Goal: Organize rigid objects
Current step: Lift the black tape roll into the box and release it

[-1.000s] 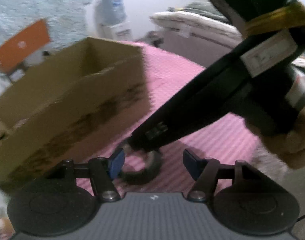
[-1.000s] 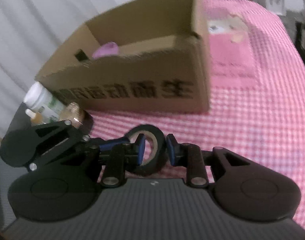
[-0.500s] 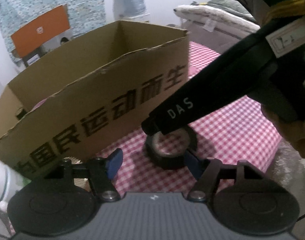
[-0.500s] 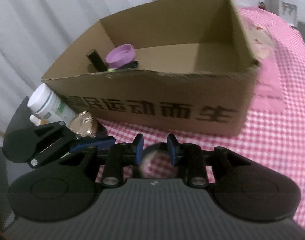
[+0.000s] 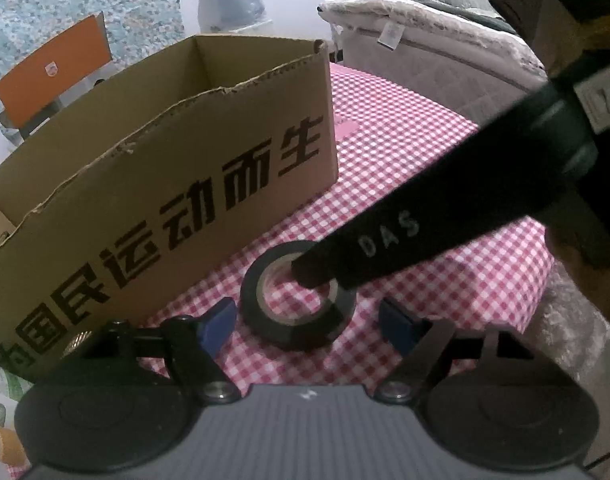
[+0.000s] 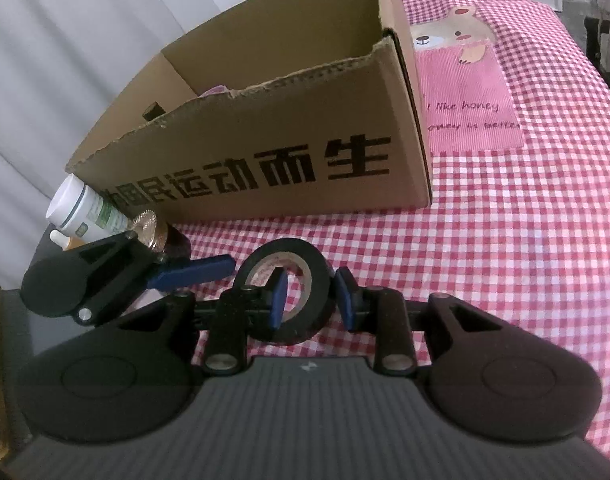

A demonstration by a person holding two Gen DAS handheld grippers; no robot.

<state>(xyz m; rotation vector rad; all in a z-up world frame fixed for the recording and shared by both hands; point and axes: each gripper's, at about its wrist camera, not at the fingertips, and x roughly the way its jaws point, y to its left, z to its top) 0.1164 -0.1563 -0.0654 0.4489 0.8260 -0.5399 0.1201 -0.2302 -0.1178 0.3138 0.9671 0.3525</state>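
A black tape roll lies flat on the red-checked cloth in front of a brown cardboard box. My left gripper is open, its blue pads on either side of the roll, not touching. My right gripper is shut on the tape roll, one pad inside the hole and one outside the wall. In the left wrist view the right gripper's black finger reaches down into the roll. The box holds a purple item, mostly hidden.
A white bottle, a gold-capped jar and a small orange-topped bottle stand left of the box. A pink bear patch lies right of the box. A bed and an orange chair stand beyond.
The tape roll was held upright off the cloth a second ago; now it rests flat on the cloth with the right gripper still on it. Both views have dropped lower, closer to the box front.
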